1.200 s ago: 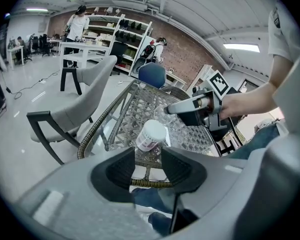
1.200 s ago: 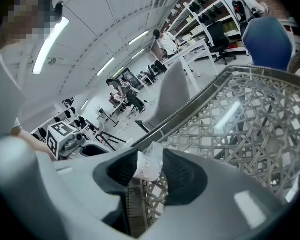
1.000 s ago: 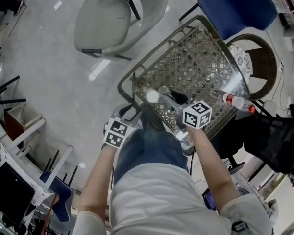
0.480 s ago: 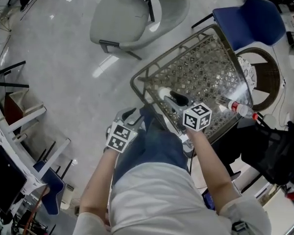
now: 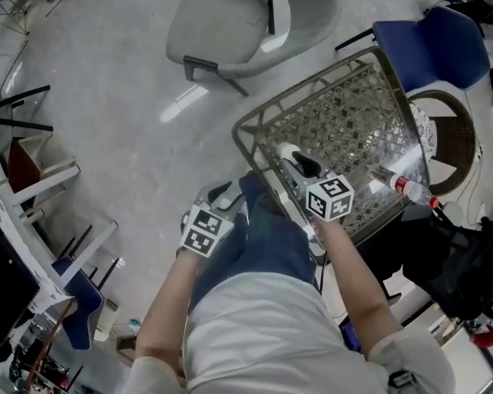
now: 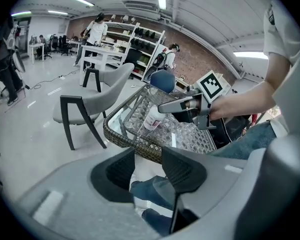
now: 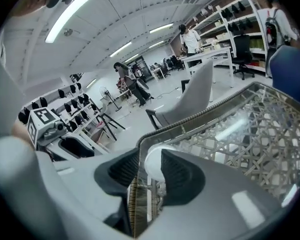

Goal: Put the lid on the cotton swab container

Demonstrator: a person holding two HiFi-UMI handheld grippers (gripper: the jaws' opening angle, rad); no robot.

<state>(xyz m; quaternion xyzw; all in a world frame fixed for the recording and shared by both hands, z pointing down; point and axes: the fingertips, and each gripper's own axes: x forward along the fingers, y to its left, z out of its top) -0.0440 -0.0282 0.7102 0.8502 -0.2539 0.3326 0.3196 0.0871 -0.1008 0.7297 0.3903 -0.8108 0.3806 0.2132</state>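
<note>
The right gripper [image 5: 300,164] reaches over the near corner of the wicker-rimmed glass desk [image 5: 305,89]. Its jaws stand apart and have just been closing, with the white round top of the cotton swab container [image 7: 151,163] between them, not yet pinched. That top sits close against one jaw and leaves a gap at the other. An off-centre squeeze would probably shove the container sideways or tip it, and since it stands just inside the desk's rim it could knock the wicker or go over the edge. The left gripper [image 5: 216,194] hangs off the desk beside the person's leg, jaws apart and empty, so nothing steadies the container.

Whether the white top is the lid already seated or only resting, I cannot tell; no separate lid shows.

The left gripper view gives the side-on look: the cotton swab container [image 6: 152,118] is slightly tilted on the glass, pinkish label showing, under the right gripper [image 6: 182,105]. The head view shows only its top, but it alone shows a red-capped bottle [image 5: 407,189] lying at the far side, well apart
</note>
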